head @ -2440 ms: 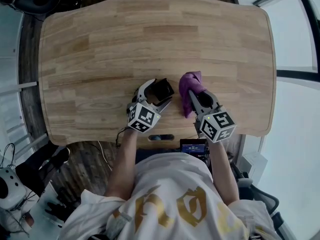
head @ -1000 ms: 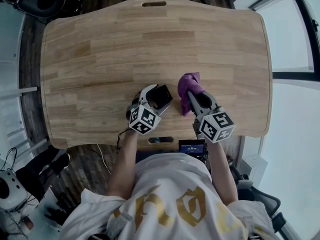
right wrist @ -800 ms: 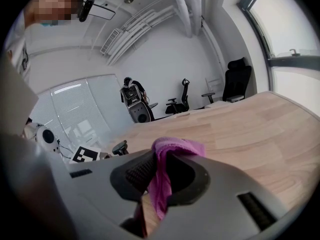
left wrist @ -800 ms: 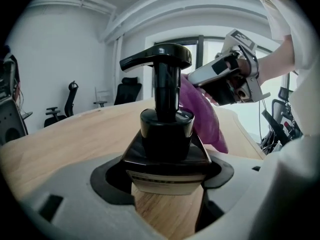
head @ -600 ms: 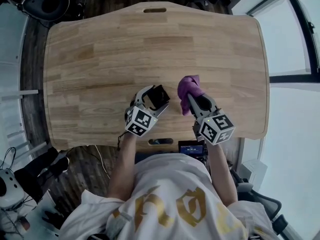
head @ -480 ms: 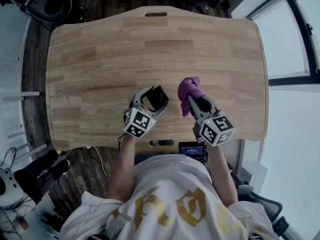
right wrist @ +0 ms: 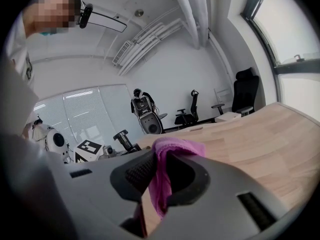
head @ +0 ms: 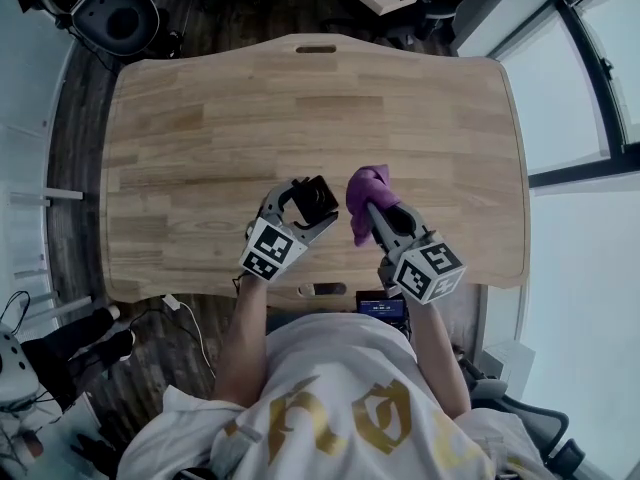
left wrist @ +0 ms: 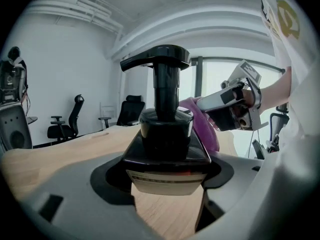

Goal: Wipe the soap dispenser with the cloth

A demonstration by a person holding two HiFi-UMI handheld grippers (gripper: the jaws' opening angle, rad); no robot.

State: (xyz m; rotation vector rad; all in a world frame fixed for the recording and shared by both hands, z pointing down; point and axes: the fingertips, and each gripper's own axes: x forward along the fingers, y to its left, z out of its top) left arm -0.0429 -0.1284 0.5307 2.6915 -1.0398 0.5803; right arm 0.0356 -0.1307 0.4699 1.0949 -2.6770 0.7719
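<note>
Gripping soap dispenser (left wrist: pixel 166 134) in left gripper (head: pixel 312 206), jaws closed on its black body, pump upward, above near edge of table (head: pixel 300 98) — pinching purple cloth (head: pixel 366 183) in right gripper (head: pixel 372 211), bunched just beside dispenser's right side. Cannot confirm cloth-to-dispenser contact from any view. Judging setup complete, wiping itself at most barely begun — rubbing of body and pump left.

- My left gripper (left wrist: pixel 167 184) has a smooth, matt grey plastic shell.
- The soap dispenser (left wrist: pixel 165 129) in its jaws is glossy black plastic with a pale, paper-like label.
- My right gripper (right wrist: pixel 160 179) is the same matt grey plastic, with dark ribbed pads (right wrist: pixel 136 173).
- The cloth (right wrist: pixel 176 147) is soft purple fabric.
- The counter (head: pixel 300 98) is pale, smooth wood with a satin finish.
</note>
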